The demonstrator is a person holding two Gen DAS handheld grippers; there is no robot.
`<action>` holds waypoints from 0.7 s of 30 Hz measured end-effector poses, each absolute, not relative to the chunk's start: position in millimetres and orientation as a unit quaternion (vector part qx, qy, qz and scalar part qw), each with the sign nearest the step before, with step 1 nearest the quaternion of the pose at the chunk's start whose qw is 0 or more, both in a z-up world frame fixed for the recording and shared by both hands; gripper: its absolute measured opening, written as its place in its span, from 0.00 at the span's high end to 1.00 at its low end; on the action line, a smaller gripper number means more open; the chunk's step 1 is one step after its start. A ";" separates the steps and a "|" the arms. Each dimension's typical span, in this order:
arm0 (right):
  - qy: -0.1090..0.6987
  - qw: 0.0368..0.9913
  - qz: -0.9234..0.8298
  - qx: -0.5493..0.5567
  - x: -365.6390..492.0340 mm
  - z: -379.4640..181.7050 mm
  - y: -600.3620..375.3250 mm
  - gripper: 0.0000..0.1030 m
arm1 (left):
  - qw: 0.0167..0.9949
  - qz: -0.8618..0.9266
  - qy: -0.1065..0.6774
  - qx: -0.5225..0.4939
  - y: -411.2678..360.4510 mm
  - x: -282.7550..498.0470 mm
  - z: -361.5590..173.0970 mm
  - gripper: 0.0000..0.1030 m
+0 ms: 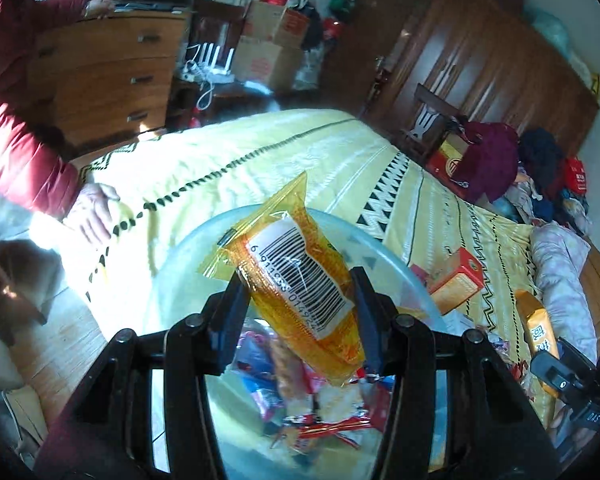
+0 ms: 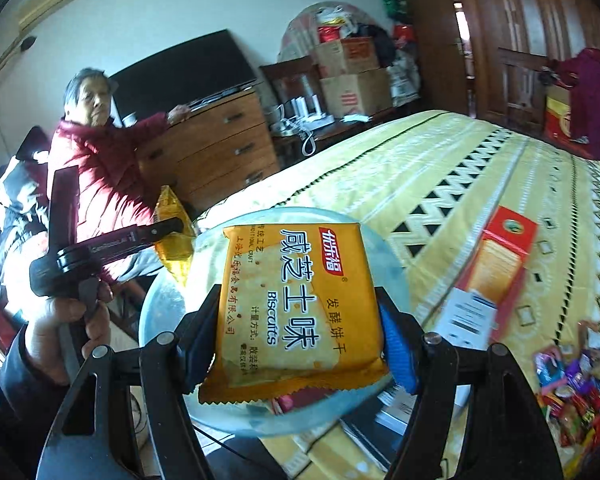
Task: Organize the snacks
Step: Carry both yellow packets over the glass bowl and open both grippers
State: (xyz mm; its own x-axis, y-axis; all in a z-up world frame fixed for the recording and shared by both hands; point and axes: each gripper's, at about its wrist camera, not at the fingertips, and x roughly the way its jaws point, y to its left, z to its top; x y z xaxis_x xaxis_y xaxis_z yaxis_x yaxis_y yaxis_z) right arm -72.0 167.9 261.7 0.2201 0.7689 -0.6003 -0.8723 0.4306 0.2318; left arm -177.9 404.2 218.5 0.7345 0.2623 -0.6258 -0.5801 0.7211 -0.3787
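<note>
Left tongs [image 1: 300, 300] pinch an orange snack packet [image 1: 300, 280] (barcode up) above a clear bowl [image 2: 392, 264] on the bed [image 2: 440, 168]; right tongs [image 2: 300, 320] pinch a biscuit packet [image 2: 296, 304] over the same bowl.

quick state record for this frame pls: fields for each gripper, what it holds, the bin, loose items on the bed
left gripper: shut on orange barcode packet, above the bowl
right gripper: shut on biscuit packet, printed face to camera, above the bowl
bowl: clear plastic, on the bed edge, wrapped snacks already inside
bed: yellow patterned cover
loose items: red-orange cracker box on the cover; pile of small wrapped snacks at right
bystander: person in red jacket beside the dresser
</note>
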 end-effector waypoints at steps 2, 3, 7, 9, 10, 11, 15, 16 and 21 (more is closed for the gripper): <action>0.338 0.769 0.536 -0.088 -78.3 257.0 188.5 0.28 | 0.882 0.240 0.283 -0.292 404.5 -175.6 213.5 0.51; 0.341 0.766 0.538 -0.092 -78.8 254.2 197.5 0.28 | 0.880 0.237 0.287 -0.294 403.9 -173.0 210.2 0.51; 0.353 0.752 0.548 -0.101 -82.8 242.9 223.2 0.28 | 0.879 0.230 0.296 -0.295 399.3 -168.5 206.5 0.51; 0.359 0.746 0.552 -0.104 -83.6 236.7 230.7 0.28 | 0.878 0.228 0.296 -0.299 405.1 -170.0 204.1 0.51; 0.360 0.744 0.553 -0.106 -85.1 234.3 234.3 0.28 | 0.878 0.227 0.297 -0.300 408.5 -171.2 202.9 0.51; 0.362 0.742 0.554 -0.108 -87.1 231.9 237.1 0.28 | 0.877 0.227 0.299 -0.299 410.9 -173.7 201.0 0.51; 0.373 0.734 0.557 -0.109 -89.0 221.5 241.8 0.28 | 0.875 0.221 0.308 -0.301 421.1 -184.2 191.7 0.51; 0.376 0.733 0.557 -0.108 -89.5 220.6 243.0 0.28 | 0.875 0.220 0.309 -0.302 421.7 -185.3 190.6 0.51; 0.383 0.727 0.559 -0.111 -95.0 214.9 252.9 0.28 | 0.871 0.216 0.316 -0.308 425.2 -186.0 187.0 0.51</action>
